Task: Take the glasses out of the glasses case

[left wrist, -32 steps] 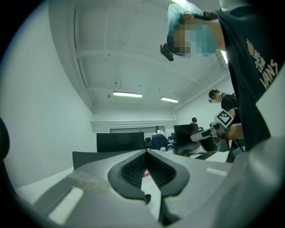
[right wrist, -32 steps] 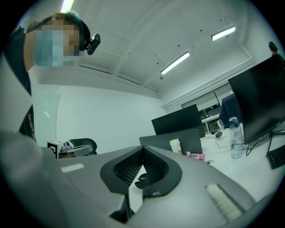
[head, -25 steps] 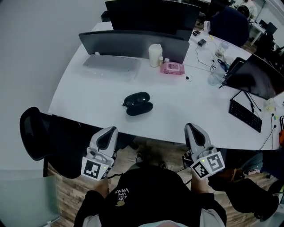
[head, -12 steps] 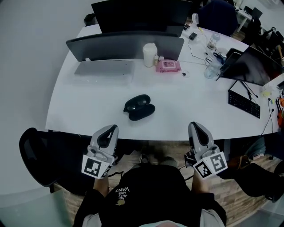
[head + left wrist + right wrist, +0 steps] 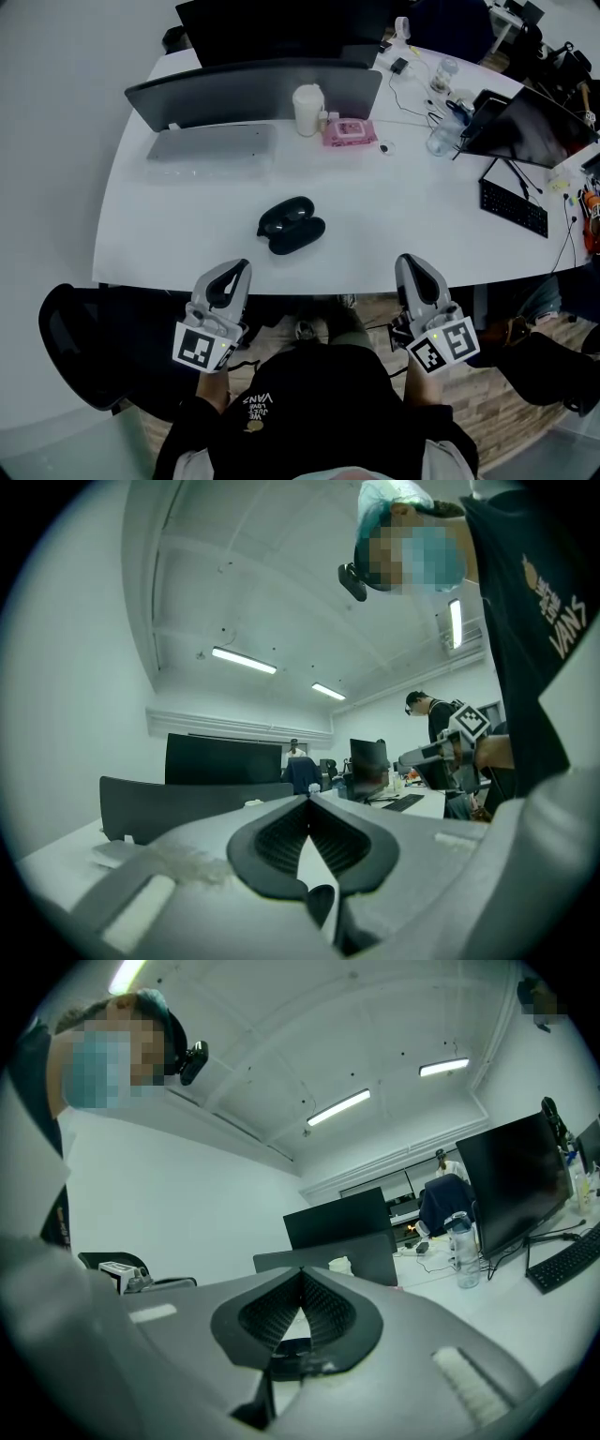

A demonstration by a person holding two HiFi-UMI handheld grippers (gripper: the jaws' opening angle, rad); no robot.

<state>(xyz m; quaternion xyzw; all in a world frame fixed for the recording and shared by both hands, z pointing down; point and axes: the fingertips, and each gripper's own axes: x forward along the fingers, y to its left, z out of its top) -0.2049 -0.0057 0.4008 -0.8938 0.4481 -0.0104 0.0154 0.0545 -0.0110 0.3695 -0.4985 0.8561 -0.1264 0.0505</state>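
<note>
A black glasses case (image 5: 291, 224) lies open on the white table (image 5: 169, 225), near the middle; its inside is too dark to make out glasses. My left gripper (image 5: 237, 267) hovers at the table's front edge, below and left of the case, jaws closed with nothing in them. My right gripper (image 5: 408, 261) is held at the same edge, well right of the case, also shut and empty. In the left gripper view the left gripper (image 5: 307, 799) has its tips touching. In the right gripper view the right gripper (image 5: 301, 1273) does too.
A grey monitor (image 5: 253, 92) stands at the back with a silver keyboard (image 5: 211, 142) in front. A white cup (image 5: 307, 110) and pink wipes pack (image 5: 348, 133) sit behind the case. A black keyboard (image 5: 513, 208) and bottle (image 5: 441, 141) are at right. A black chair (image 5: 70, 328) is at lower left.
The head view has shifted a little, so the table sits slightly differently in frame. Both grippers stay shut near the front edge. The case has not moved on the table.
</note>
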